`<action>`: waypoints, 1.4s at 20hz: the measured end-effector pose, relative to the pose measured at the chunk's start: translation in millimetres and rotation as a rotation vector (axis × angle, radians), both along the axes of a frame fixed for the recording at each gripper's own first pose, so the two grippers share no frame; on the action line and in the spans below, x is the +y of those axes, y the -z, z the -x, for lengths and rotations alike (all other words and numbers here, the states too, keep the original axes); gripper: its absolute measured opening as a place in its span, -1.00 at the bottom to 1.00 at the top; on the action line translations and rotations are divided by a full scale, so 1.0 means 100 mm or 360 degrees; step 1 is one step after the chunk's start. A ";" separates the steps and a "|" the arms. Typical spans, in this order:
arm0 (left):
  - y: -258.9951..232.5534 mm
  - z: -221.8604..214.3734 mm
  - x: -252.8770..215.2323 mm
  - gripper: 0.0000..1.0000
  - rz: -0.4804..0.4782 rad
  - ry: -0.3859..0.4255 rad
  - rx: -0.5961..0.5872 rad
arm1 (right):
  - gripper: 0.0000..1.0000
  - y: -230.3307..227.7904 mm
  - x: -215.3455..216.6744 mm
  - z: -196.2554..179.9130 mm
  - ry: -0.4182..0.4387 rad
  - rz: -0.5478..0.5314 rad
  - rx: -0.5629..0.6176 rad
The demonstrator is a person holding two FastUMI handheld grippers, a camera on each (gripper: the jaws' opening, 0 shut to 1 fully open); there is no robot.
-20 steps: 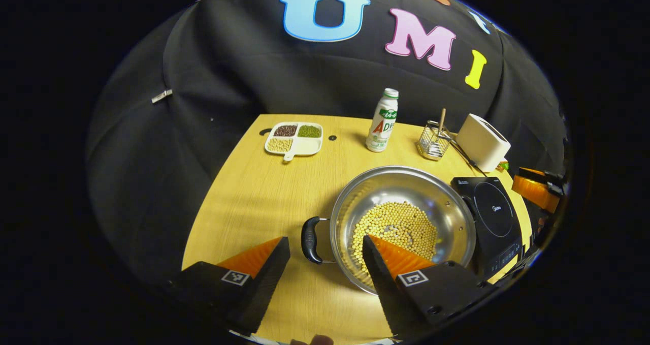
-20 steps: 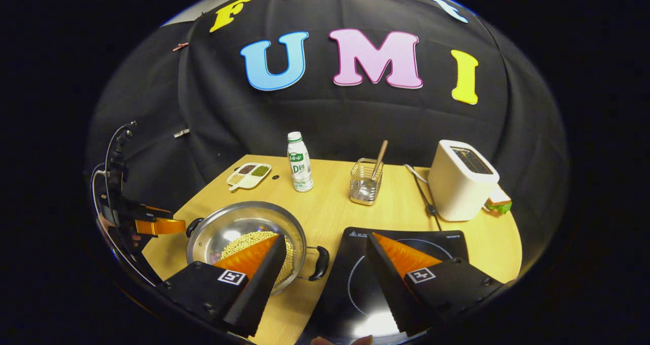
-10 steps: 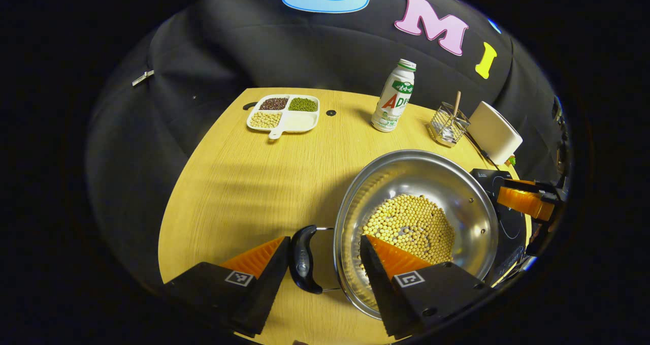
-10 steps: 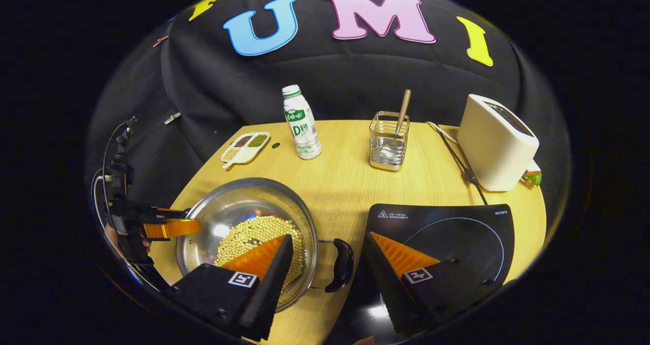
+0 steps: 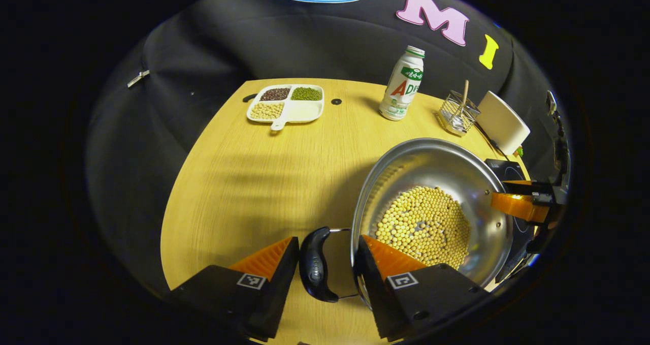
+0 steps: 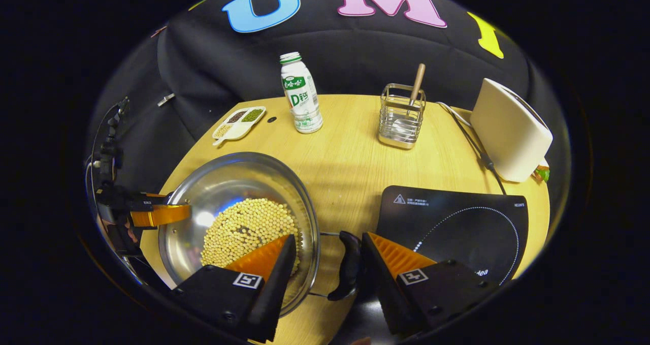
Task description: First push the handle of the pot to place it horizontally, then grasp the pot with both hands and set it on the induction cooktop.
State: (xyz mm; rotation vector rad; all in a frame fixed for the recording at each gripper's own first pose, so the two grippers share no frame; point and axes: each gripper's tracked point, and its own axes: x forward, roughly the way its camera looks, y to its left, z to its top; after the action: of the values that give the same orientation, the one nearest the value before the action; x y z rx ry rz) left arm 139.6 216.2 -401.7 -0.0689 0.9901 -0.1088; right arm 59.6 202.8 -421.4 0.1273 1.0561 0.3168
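Presently, item one: the pot, a wide shallow steel pan on the wooden table, carrying a loose heap of soybeans in its bowl. It sits just beside the induction cooktop, not yet on it.

Item two: two black loop handles, one per side, each lying flat and level with the rim. The left handle shows between the fingers of my left gripper; those fingers stand apart, one either side, with a visible gap on the pot side. The right handle lies between the fingers of my right gripper, also spread; the outer finger looks very near or touching it, and I can't tell which.

Item three, handling notes. I judge the pot stiff and moderately heavy with its load, its polished wall too slick and too wide for these fingers. The handles are the only sensible hold: narrow, matte, sized for the jaws. The beans will roll and shift the weight if the pan tilts, so both sides should rise together and stay level.

Item four, bystanders: a divided dish of beans, a bottle, a wire holder and a white toaster, all well apart from the lifting path.
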 end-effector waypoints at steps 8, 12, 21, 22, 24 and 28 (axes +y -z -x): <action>0.03 -0.03 0.07 0.30 -0.0044 0.0056 0.0037 | 0.32 0.15 0.00 0.09 -0.0041 0.0095 0.0120; 0.03 -0.04 0.12 0.29 -0.0042 0.0043 0.0051 | 0.36 0.23 0.08 0.08 -0.0049 0.0117 0.0182; -0.14 0.06 0.08 0.13 -0.0048 -0.0002 -0.0021 | 0.08 -0.01 0.04 0.20 -0.0007 0.0082 0.0184; -0.21 0.09 0.08 0.13 -0.0055 0.0002 -0.0026 | 0.07 -0.04 0.02 0.23 -0.0008 0.0083 0.0191; -0.36 0.14 0.03 0.13 -0.0070 0.0023 -0.0041 | 0.07 -0.18 -0.05 0.27 0.0008 0.0075 0.0202; -0.61 0.20 -0.21 0.12 -0.0068 0.0051 -0.0061 | 0.07 -0.43 -0.33 0.32 0.0050 0.0072 0.0176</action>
State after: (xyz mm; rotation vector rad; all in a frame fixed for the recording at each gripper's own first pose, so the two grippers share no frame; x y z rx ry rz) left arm 119.3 195.3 -341.0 -0.0118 0.9547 -0.1180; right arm 27.3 170.2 -378.1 0.1217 1.1688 0.2595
